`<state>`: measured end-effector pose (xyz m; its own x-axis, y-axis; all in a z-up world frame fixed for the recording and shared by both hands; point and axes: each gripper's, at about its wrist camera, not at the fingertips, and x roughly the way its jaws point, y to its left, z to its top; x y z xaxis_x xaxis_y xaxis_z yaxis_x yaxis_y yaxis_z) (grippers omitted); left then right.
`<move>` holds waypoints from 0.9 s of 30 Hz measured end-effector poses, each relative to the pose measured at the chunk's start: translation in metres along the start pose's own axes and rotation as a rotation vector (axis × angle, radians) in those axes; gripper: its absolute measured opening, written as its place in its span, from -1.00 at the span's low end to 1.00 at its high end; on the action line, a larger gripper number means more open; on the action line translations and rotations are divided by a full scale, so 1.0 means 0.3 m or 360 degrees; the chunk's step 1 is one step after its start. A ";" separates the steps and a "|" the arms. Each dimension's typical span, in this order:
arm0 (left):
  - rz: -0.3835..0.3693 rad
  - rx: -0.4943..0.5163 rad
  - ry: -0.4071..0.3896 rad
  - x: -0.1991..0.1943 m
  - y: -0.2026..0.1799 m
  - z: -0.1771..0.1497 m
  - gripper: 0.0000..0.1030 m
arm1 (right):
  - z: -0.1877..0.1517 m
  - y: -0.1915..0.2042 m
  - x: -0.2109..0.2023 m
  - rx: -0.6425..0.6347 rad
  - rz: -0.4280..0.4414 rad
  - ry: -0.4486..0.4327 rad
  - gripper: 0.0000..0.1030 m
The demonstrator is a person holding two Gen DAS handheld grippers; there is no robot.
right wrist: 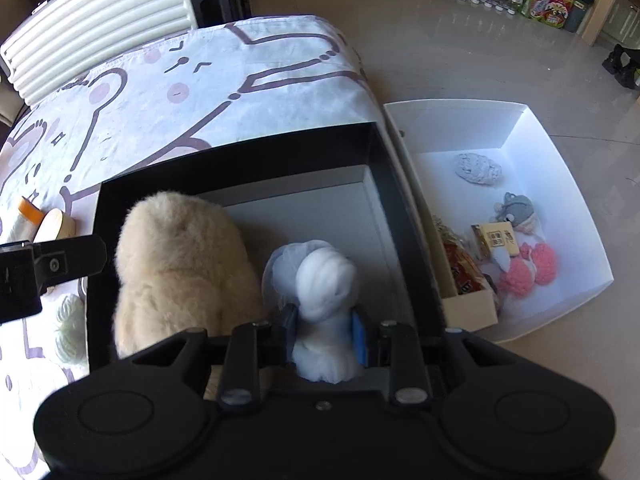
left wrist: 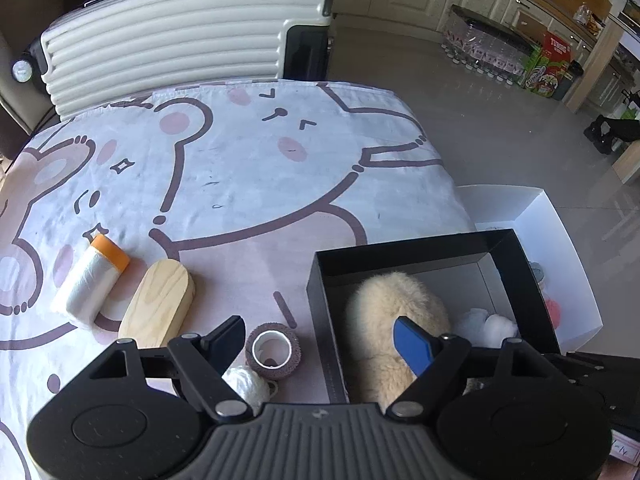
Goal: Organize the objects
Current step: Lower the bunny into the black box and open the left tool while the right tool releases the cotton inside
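A black box [left wrist: 400, 246] stands at the table's right edge with a cream plush toy [left wrist: 396, 300] inside it. My left gripper [left wrist: 320, 344] is open and holds nothing: its blue pad hovers over the plush, and its other finger is above the table by a brown tape roll [left wrist: 273, 350]. My right gripper [right wrist: 324, 328] is shut on a white fluffy ball [right wrist: 326, 280], low inside the black box [right wrist: 240, 160] and right of the plush [right wrist: 180, 264]. On the cloth lie a wooden block [left wrist: 158, 306], a white roll with an orange cap [left wrist: 92, 280] and a white yarn ball [left wrist: 248, 386].
A white box [right wrist: 560, 152] on the floor to the right of the table holds several small toys and packets. A cream ribbed suitcase [left wrist: 180, 40] stands behind the table. Across the tiled floor, bottles and cartons [left wrist: 548, 66] line the cabinets.
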<state>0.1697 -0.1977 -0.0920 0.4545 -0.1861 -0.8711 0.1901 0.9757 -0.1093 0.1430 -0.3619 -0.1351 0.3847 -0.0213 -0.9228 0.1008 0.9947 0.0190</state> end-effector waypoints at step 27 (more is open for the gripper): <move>-0.0085 0.0060 0.0022 -0.017 -0.083 -0.025 0.59 | -0.011 -0.013 -0.111 0.0000 0.0176 0.0060 -0.02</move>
<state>0.1561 -0.2201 -0.0885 0.4306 -0.2357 -0.8712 0.2462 0.9594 -0.1379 0.1268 -0.3646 -0.1058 0.3585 0.0923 -0.9289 0.0597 0.9908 0.1214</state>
